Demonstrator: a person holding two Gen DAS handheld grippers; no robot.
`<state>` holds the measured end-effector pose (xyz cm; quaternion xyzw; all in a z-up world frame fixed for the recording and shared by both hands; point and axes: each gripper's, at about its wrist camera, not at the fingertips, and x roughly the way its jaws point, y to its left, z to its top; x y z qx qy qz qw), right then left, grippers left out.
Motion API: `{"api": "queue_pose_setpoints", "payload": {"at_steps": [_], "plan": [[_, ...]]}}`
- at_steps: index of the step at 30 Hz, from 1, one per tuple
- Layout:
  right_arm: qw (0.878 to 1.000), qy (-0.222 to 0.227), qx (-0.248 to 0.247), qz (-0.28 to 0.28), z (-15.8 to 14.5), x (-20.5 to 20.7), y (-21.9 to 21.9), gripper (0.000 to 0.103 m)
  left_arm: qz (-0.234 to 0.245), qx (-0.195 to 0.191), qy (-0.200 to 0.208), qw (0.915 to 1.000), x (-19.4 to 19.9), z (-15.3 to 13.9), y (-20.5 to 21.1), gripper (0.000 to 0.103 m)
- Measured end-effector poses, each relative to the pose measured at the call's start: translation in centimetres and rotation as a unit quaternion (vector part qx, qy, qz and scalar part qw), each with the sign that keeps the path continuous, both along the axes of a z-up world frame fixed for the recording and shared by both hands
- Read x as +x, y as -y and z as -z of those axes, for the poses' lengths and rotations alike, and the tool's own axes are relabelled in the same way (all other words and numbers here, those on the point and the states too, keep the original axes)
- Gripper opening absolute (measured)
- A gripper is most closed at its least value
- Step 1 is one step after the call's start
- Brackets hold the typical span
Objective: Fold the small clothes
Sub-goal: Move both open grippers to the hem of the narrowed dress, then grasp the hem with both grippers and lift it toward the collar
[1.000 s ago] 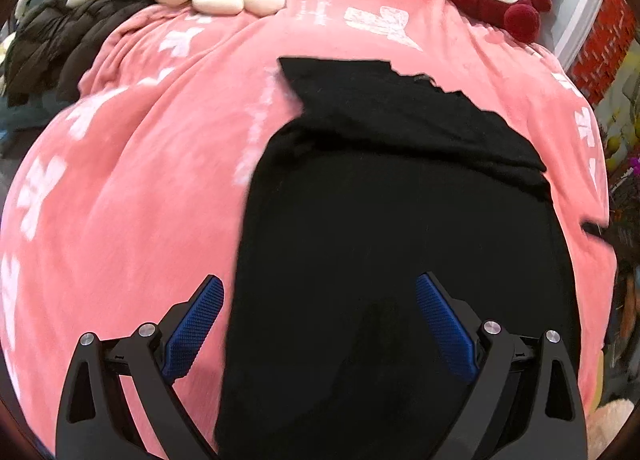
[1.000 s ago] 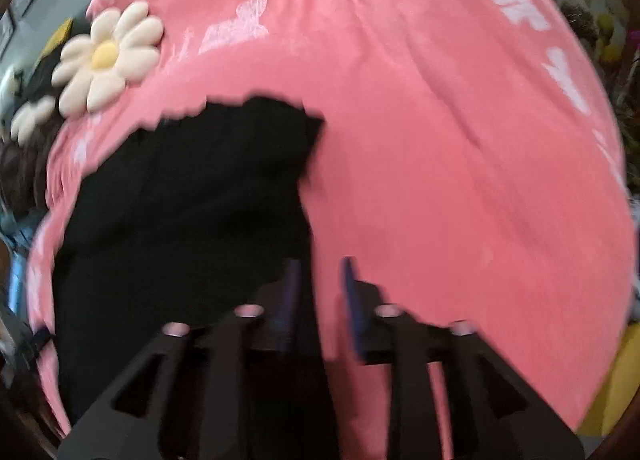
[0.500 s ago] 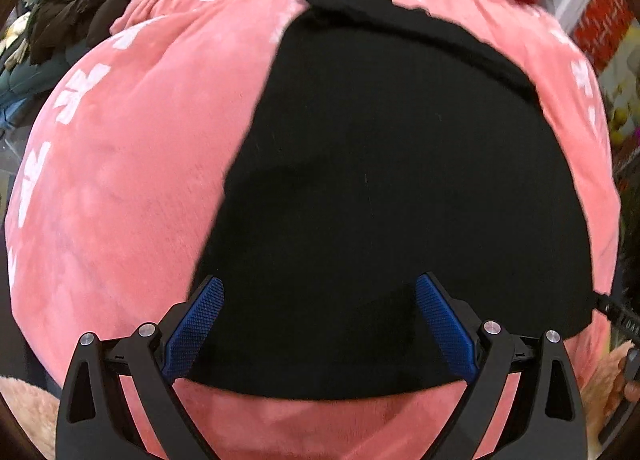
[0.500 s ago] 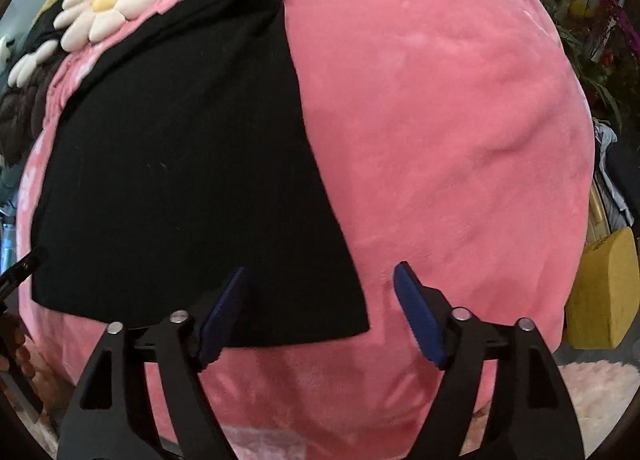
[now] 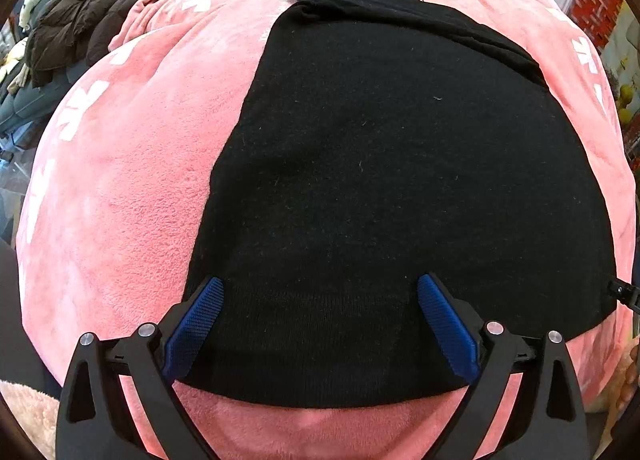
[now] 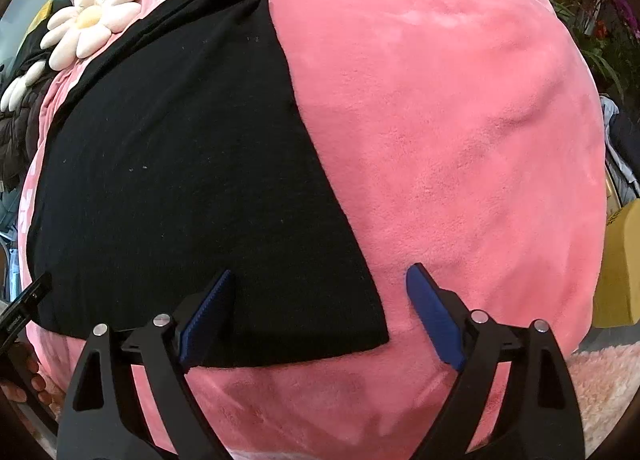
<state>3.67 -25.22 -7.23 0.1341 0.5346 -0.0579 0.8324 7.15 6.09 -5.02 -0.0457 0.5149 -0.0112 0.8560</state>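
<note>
The black garment (image 5: 400,188) lies flat on the pink blanket (image 5: 120,188). Left gripper (image 5: 320,324): jaws wide, over the garment's near hem. Right gripper (image 6: 316,320): jaws opening, straddling its near right corner, gripping nothing.

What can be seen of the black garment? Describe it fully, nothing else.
The black garment is a dark, fine-knit piece with a ribbed band along its near hem and specks of lint. It lies spread flat on the pink fleece blanket, with a thinner layer showing past its far edge. It looks already folded over once. The left gripper hangs open over the near hem; the right gripper, jaws opening, straddles the near right corner. Neither grips the cloth.
</note>
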Motion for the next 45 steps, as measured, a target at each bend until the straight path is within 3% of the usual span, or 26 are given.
{"api": "queue_pose_setpoints", "payload": {"at_steps": [4,7,8,9,10,11,12,13,14,16,24,30,33,35,36,37,40,42,45], "plan": [[1.000,0.006,0.012,-0.005,-0.1,0.0,0.1,0.081,0.001,-0.003,0.002,1.0000,-0.1,0.0,0.2,0.094],[0.999,0.015,0.013,-0.031,-0.6,-0.6,-0.4,0.058,0.014,-0.009,0.005,0.9998,-0.4,-0.2,0.2,0.083],[0.999,0.017,0.017,-0.040,-0.8,-0.6,-0.7,0.045,0.022,-0.013,0.007,0.9997,-0.4,-0.4,0.3,0.078],[0.999,0.018,0.022,-0.046,-0.9,-0.5,-0.9,0.029,0.028,-0.016,0.007,0.9995,-0.5,-0.6,0.3,0.067],[0.998,0.018,0.035,-0.051,-1.0,-0.5,-1.0,0.021,0.033,-0.020,0.007,0.9992,-0.7,-0.8,0.3,0.054],[0.997,0.018,0.046,-0.051,-1.1,-0.5,-0.9,0.011,0.036,-0.027,0.005,0.9990,-0.8,-1.0,0.3,0.047],[0.997,0.019,0.057,-0.049,-1.2,-0.6,-0.8,0.008,0.035,-0.039,0.002,0.9986,-0.8,-1.2,0.0,0.031],[0.996,0.020,0.073,-0.045,-1.4,-0.7,-0.5,0.008,0.035,-0.060,-0.001,0.9976,-0.9,-1.3,-0.3,0.005],[0.995,0.023,0.087,-0.040,-1.6,-0.8,-0.1,0.007,0.031,-0.092,-0.009,0.9953,-0.9,-1.5,-0.9,0.003],[0.993,0.034,0.105,-0.031,-2.3,-1.2,0.7,0.007,0.025,-0.131,-0.002,0.9911,-1.3,-2.3,-1.6,0.003],[0.988,0.060,0.139,-0.018,-6.5,-4.2,2.8,0.006,0.039,-0.152,0.023,0.9873,-4.6,-6.9,-1.7,0.002],[0.992,0.031,0.118,-0.032,-7.8,-8.0,3.6,0.006,0.037,-0.169,-0.022,0.9846,-8.4,-8.3,-1.6,0.003],[0.995,-0.009,0.095,-0.040,-6.5,-8.4,3.5,0.006,0.028,-0.139,-0.050,0.9886,-9.4,-7.4,-1.2,0.005],[0.996,-0.026,0.081,-0.040,-5.7,-7.8,3.3,0.007,-0.015,-0.138,-0.055,0.9887,-9.4,-6.7,-1.8,0.023],[0.995,-0.037,0.080,-0.045,-5.2,-7.6,3.3,0.009,-0.040,-0.152,-0.055,0.9860,-9.1,-6.6,-2.4,0.044],[0.996,-0.044,0.074,-0.037,-4.8,-7.3,3.2,0.010,-0.062,-0.163,-0.053,0.9833,-9.1,-6.3,-3.0,0.049],[0.996,-0.043,0.071,-0.030,-4.7,-6.6,2.9,0.016,-0.090,-0.176,-0.059,0.9785,-8.5,-5.3,-3.9,0.049],[0.997,-0.043,0.063,-0.026,-4.5,-6.5,2.9,0.036,-0.093,-0.175,-0.069,0.9777,-8.5,-4.3,-4.2,0.049],[0.997,-0.046,0.064,-0.022,-4.0,-6.0,3.4,0.045,-0.084,-0.199,-0.088,0.9725,-8.2,-2.5,-3.7,0.049]]}}
